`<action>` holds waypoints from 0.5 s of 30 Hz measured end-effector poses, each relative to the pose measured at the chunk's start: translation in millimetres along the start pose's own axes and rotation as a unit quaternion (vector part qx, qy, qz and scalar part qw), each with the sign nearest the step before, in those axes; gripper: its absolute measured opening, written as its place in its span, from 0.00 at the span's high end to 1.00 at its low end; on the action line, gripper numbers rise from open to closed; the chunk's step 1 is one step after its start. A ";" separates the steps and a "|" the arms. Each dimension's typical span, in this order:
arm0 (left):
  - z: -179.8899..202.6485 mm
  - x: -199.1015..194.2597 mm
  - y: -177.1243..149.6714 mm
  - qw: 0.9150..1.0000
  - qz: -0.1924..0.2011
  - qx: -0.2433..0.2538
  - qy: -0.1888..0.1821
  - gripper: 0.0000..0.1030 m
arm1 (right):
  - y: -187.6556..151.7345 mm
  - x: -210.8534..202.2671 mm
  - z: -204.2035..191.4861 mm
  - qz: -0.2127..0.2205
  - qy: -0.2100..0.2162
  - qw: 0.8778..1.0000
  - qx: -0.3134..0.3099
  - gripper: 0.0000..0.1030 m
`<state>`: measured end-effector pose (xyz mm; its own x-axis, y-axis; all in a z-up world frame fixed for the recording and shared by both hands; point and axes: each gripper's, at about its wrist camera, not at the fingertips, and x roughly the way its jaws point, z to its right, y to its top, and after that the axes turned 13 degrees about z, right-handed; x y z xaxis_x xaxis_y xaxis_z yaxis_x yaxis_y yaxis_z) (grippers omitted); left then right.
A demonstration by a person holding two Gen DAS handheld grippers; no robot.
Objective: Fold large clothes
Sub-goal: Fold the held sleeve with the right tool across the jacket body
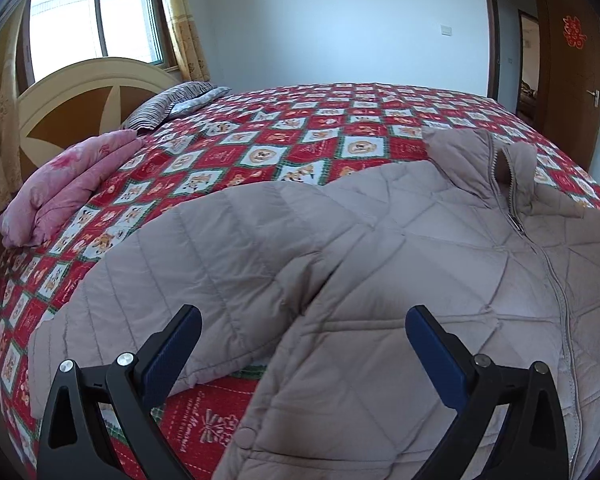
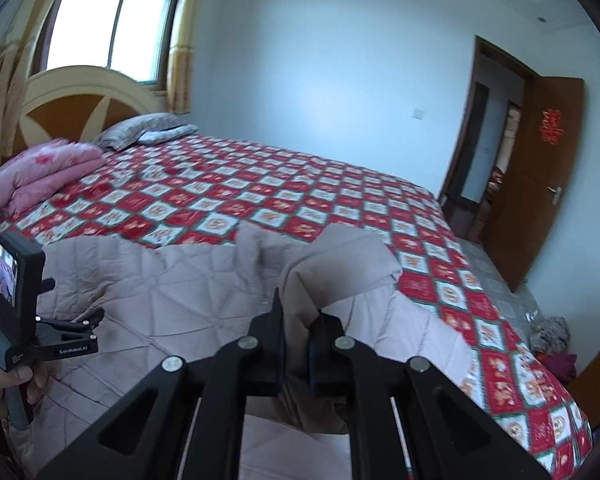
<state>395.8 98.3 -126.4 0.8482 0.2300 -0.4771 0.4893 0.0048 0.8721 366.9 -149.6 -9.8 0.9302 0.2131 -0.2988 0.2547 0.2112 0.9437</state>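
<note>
- A beige quilted jacket (image 1: 380,264) lies front up on the bed (image 1: 284,136), zipped, with the collar toward the far side.
- The left sleeve (image 1: 172,264) is spread out flat to the side, not yet folded in.
- The left gripper (image 1: 304,344) hangs just above the armpit crease with its jaws spread wide and nothing between them.
- The right gripper (image 2: 296,344) has its jaws pressed together on a fold of the jacket's fabric, seemingly the right sleeve (image 2: 332,280), lifted off the bed and standing up beside the collar.
- Judging by this, folding has only begun: one sleeve is being brought across, while the other sleeve and the body folds remain.
- A folded pink blanket (image 1: 60,192) and a striped pillow (image 1: 172,100) sit near the headboard, well apart from the jacket.
</note>
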 end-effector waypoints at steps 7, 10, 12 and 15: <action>-16.9 -1.6 -2.6 1.000 0.004 -0.004 0.020 0.01 | -34.3 59.3 -56.5 -0.047 0.046 0.998 -0.010 0.90; -16.6 -1.1 -5.4 1.000 0.001 -0.001 0.024 0.01 | -53.9 81.2 -70.5 -0.072 0.060 0.996 0.001 0.90; -14.8 0.1 -6.9 1.000 -0.004 -0.002 0.023 0.01 | -63.6 87.8 -75.7 -0.085 0.066 0.994 0.008 0.90; -7.9 0.4 -6.8 1.000 -0.007 0.003 0.024 0.01 | -76.9 100.2 -82.8 -0.106 0.082 0.991 0.019 0.84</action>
<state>391.2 106.0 -131.7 0.8308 0.2759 -0.4833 0.5021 0.0031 0.8648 418.7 -65.5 -124.1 0.8000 0.3211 -0.5069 0.4521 0.2329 0.8610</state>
